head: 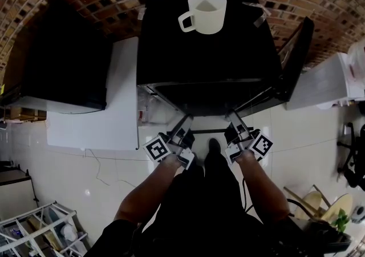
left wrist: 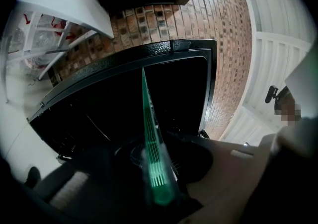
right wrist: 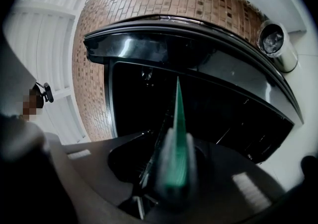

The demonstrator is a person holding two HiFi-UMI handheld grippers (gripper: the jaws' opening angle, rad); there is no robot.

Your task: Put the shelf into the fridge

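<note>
The shelf (head: 210, 131), a glass pane that shows as a thin green edge in both gripper views, hangs level in the air just in front of the fridge's (head: 171, 51) open mouth. It is not yet inside, and it is borne only by the two grippers. The left gripper (head: 183, 130) is clamped on the pane's left side and the right gripper (head: 235, 127) on its right side, with each pair of pads pressed flat against the glass.

The main risk appears to be the pane itself. It is smooth and held only at two narrow spots, so if one hand advances faster than the other the pane would twist between the pads and could slide out or crack. Its leading edge must also meet the side rails inside the dark cavity (left wrist: 99, 113). No view shows those rails clearly, so entering too high, too low or skewed would likely jam a corner against a side wall.

The door (head: 296, 56) stands open on the right, near the right hand, and a wide swing there could knock it. A white mug (head: 204, 11) stands on the fridge's top, toward its back edge. A hard bump on the cabinet might shake it, though it sits well away from the front edge.
</note>
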